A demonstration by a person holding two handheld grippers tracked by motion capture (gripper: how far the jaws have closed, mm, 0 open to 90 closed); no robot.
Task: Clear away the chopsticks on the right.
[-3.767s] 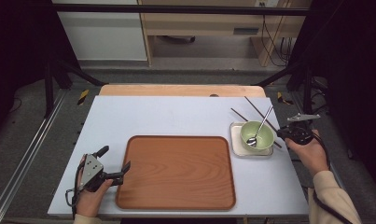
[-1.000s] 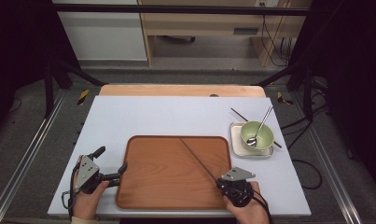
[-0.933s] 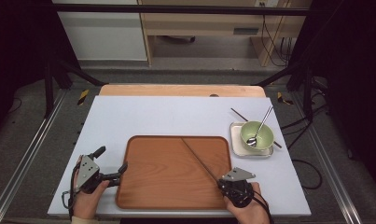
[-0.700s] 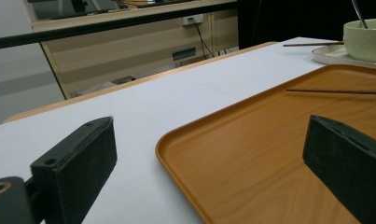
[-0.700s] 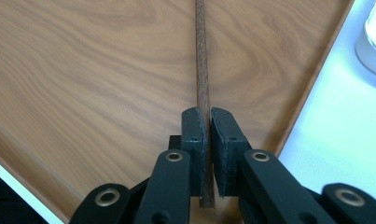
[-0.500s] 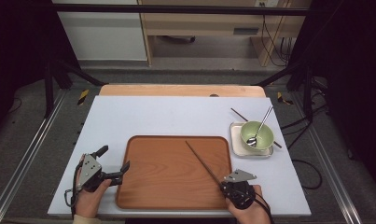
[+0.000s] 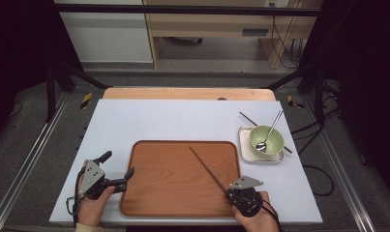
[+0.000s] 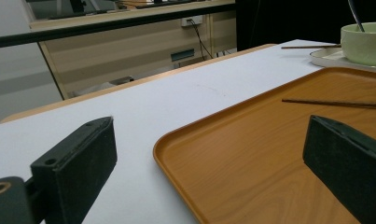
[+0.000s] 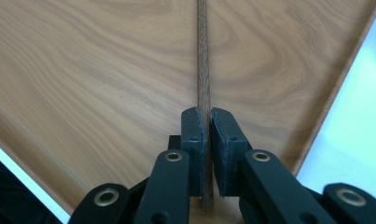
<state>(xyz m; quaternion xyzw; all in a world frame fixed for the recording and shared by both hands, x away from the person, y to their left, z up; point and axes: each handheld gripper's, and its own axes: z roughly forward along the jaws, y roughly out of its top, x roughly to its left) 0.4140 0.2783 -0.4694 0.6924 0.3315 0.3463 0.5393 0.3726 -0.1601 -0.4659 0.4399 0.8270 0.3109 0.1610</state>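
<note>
A brown wooden tray (image 7: pixel 178 193) lies at the front middle of the white table. My right gripper (image 7: pixel 230 191) is at the tray's front right corner, shut on a dark chopstick (image 7: pixel 207 167) that slants up-left over the tray. In the right gripper view the chopstick (image 9: pixel 203 60) runs straight up from between the closed jaws of my right gripper (image 9: pixel 207 122). My left gripper (image 7: pixel 119 170) stands open at the tray's left edge, one jaw over the tray (image 8: pixel 269 154), one over the table. The chopstick (image 8: pixel 332 102) shows at its right.
A green bowl (image 7: pixel 266 139) with a metal spoon (image 7: pixel 269 131) stands on a small white plate (image 7: pixel 246 145) at the right. A second chopstick (image 7: pixel 247 118) lies behind it. A wooden board edge (image 7: pixel 187 94) runs along the table's back.
My right gripper moved from beside the bowl to the tray's front right corner, bringing a chopstick with it. Over the last second the chopstick shifted slightly right. The left gripper stayed.
</note>
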